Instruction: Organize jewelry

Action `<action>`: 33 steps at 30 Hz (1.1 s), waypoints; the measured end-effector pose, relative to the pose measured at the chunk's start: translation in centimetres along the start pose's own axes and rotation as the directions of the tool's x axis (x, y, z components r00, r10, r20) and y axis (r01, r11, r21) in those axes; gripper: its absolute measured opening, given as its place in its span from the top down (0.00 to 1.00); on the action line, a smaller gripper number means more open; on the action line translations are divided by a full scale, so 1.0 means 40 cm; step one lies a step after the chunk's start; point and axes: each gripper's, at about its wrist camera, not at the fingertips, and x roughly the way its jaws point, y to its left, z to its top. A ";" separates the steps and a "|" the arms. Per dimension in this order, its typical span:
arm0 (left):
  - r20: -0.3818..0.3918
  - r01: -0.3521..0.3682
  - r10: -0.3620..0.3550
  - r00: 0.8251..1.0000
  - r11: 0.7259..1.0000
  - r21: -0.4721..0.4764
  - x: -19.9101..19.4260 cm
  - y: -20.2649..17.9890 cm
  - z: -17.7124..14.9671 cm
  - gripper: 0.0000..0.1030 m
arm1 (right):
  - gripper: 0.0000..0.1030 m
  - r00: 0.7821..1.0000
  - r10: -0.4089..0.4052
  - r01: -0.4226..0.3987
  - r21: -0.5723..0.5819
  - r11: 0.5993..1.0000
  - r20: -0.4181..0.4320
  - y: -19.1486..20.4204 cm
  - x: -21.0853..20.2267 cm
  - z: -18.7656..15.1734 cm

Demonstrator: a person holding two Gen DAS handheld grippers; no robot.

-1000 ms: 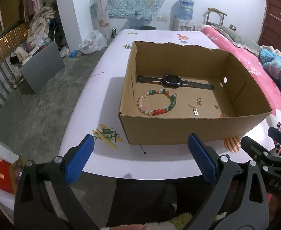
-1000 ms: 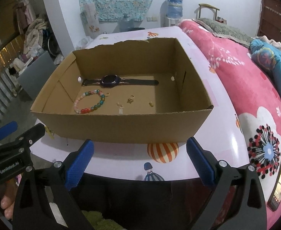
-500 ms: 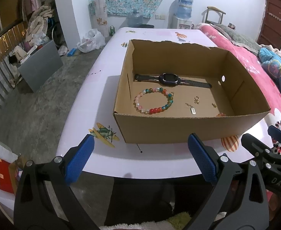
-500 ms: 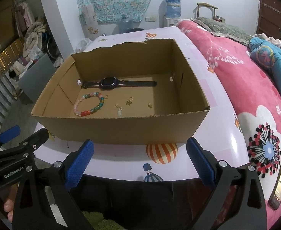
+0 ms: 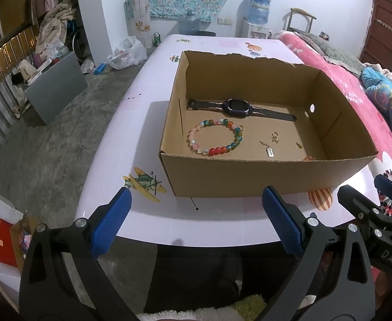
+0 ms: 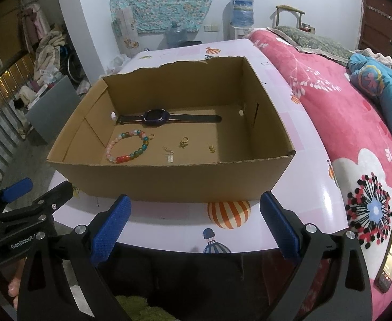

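An open cardboard box (image 5: 249,179) (image 6: 169,182) stands on a pink-white table. Inside lie a dark watch (image 5: 236,107) (image 6: 157,117), a coloured bead bracelet (image 5: 214,140) (image 6: 127,147), a small chain with a tag (image 5: 268,148) (image 6: 169,155) and small gold earrings (image 5: 275,136) (image 6: 184,142). My left gripper (image 5: 196,222) is open and empty, in front of the box's near wall. My right gripper (image 6: 193,220) is open and empty, also before the near wall. Each gripper shows at the edge of the other's view.
The table's front edge (image 5: 196,240) lies just under both grippers. A bed with a pink blanket (image 6: 356,133) runs along the right, with a phone (image 6: 391,246) on it. Grey floor and clutter (image 5: 49,67) are on the left.
Both grippers have risen slightly, so more of the box floor shows. The jaws stay open and nothing in the box has moved.
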 end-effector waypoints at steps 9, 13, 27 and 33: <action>-0.008 0.013 -0.012 1.000 1.000 0.017 0.000 -0.012 -0.004 0.08 | 0.08 1.000 -0.002 0.002 -0.004 1.000 -0.003 0.006 0.005 0.000; -0.010 0.010 -0.010 1.000 1.000 0.023 -0.001 -0.016 -0.005 0.08 | 0.08 1.000 -0.003 0.003 -0.002 1.000 -0.006 0.004 0.010 -0.001; -0.012 0.012 -0.011 1.000 1.000 0.022 -0.002 -0.015 -0.005 0.08 | 0.08 1.000 -0.001 0.001 0.001 1.000 -0.005 0.002 0.010 0.001; -0.012 0.010 -0.010 1.000 1.000 0.022 -0.002 -0.016 -0.004 0.08 | 0.08 1.000 -0.001 0.001 0.002 1.000 -0.005 0.001 0.011 0.001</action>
